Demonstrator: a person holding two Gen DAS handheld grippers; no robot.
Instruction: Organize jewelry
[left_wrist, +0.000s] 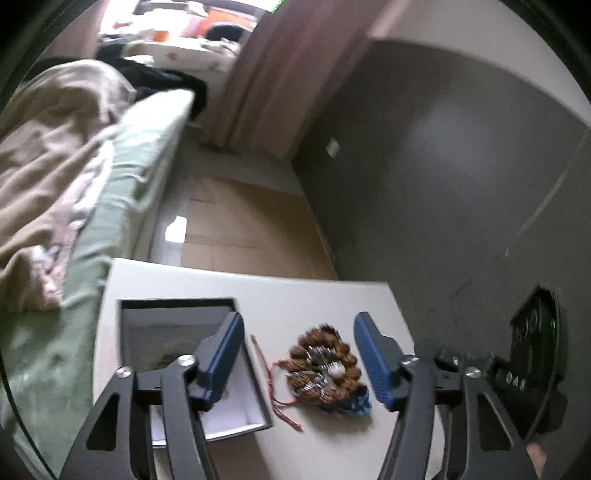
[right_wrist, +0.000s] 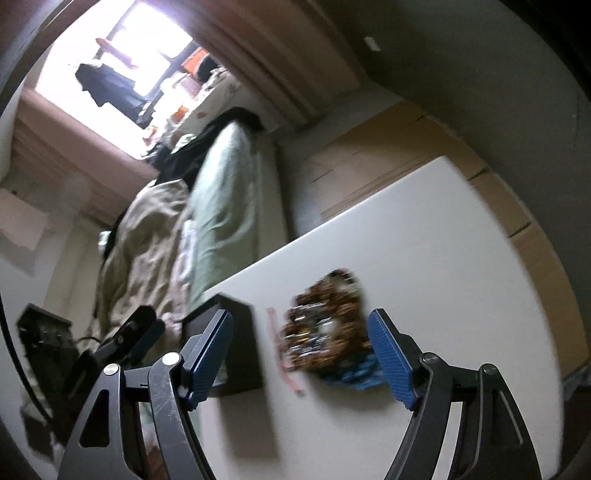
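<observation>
A heap of jewelry (left_wrist: 325, 369) lay on the white surface (left_wrist: 295, 295): brown beaded strands coiled together with silvery pieces, a pale bead at the middle and a bit of blue at its near edge. Motion blur hid the finer detail. A thin red cord (left_wrist: 273, 384) trailed from the heap toward the open box (left_wrist: 177, 332), which stood just beside the heap on the same surface, dark-walled with a pale lining.

In the left wrist view, the left hand-held gripper (left_wrist: 299, 358) hung over the heap with its blue pads parted; one pad was in front of the box and the other beyond the heap's far side. Nothing was clamped between them, and whether they touched the heap could not be told.

In the right wrist view, the right hand-held gripper (right_wrist: 299, 350) stood spread wide with the heap (right_wrist: 325, 328) framed between its blue pads, neither pad pressing on it. The box (right_wrist: 236, 332) showed as a dark block beside the heap, partly behind one pad, and the red cord (right_wrist: 280, 350) lay between box and heap. Part of the other gripper appeared past the box at the surface's edge.

Beyond the surface (right_wrist: 424, 240), on the box's side of the heap, stood a bed (left_wrist: 122, 177) with a green sheet and a rumpled beige blanket (left_wrist: 48, 147).
</observation>
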